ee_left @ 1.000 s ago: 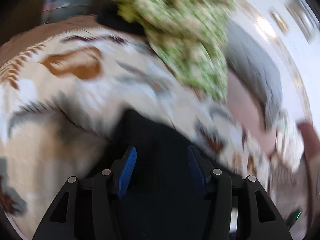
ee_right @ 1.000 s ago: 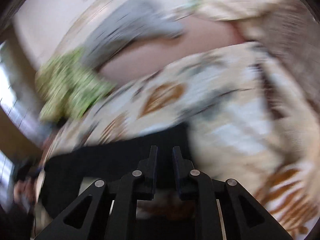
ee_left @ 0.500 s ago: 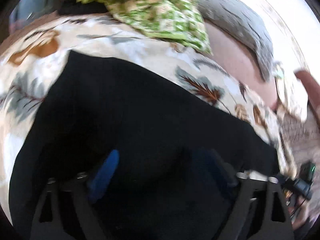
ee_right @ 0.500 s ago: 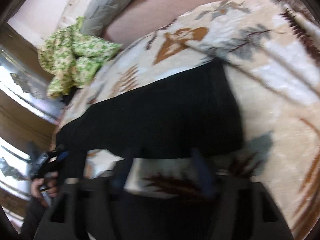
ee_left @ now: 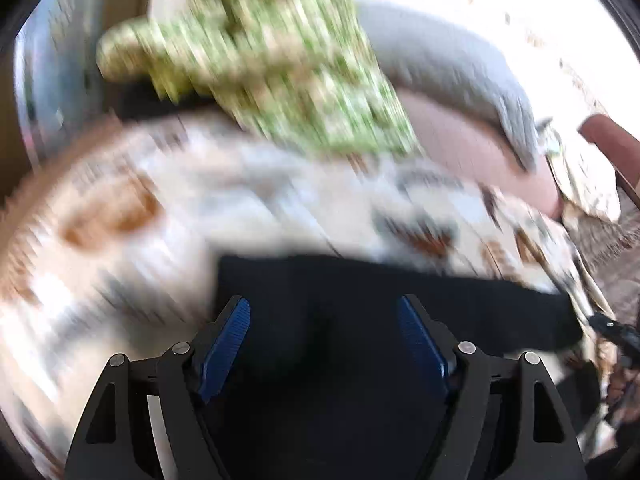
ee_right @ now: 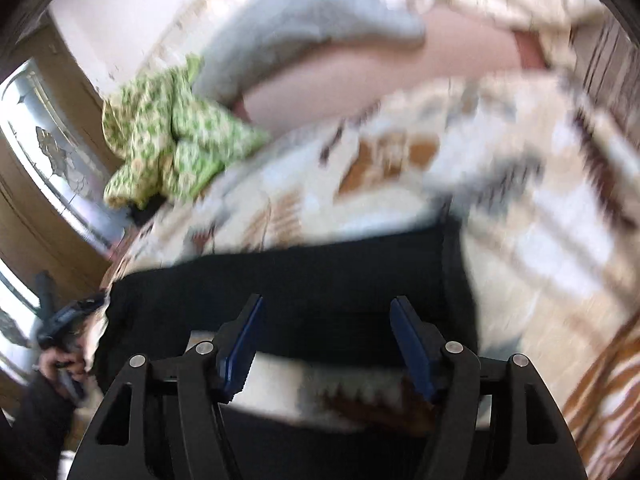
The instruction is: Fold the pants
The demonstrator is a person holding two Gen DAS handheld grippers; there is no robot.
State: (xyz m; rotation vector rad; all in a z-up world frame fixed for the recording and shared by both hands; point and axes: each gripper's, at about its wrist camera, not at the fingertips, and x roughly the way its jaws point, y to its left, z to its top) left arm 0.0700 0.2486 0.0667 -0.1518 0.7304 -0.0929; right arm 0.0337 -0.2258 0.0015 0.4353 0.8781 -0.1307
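The black pants (ee_left: 360,292) lie folded on the patterned bed blanket (ee_left: 120,240), near its front edge. Both the left gripper (ee_left: 324,332) and right gripper (ee_right: 326,336) hover with fingers wide, holding nothing. A careless regrasp could snag 1 layer and undo the fold.
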